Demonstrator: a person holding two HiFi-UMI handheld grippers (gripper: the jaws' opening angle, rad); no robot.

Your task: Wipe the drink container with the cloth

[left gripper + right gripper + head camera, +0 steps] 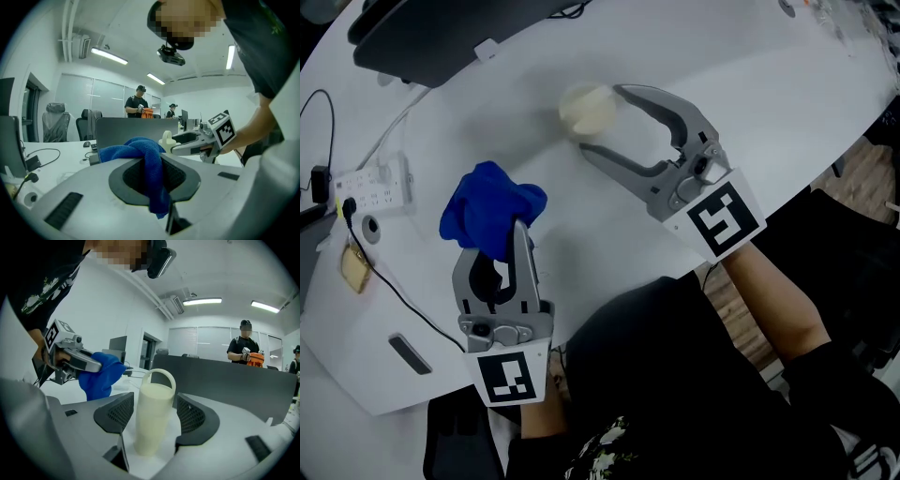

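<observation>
Drink container (588,108) stands upright on the white bench (750,84), long axis vertical, loop handle on top. It sits right between the fingers (115,414) of your right gripper (607,120), well inside the tips. Those fingers are spread wide: the right gripper view shows a clear gap on the right-hand side of the cream body and only a sliver on the left-hand side, so nothing looks pressed against it and it rests on the bench alone.

Your left gripper (518,228) has its fingers closed narrow on the blue cloth (490,212), which bunches out past the tips and hangs down between them. From those left fingers the container lies ahead and off to the right, apart from the cloth, with bare bench between them.

Your right hand is clearly the nearer one, already straddling the container. I judge the wipe has not started. The coming move turns on closing the right fingers squarely on the body, below the handle, so the container stays upright. Then carry the cloth across that gap onto its exposed side.
</observation>
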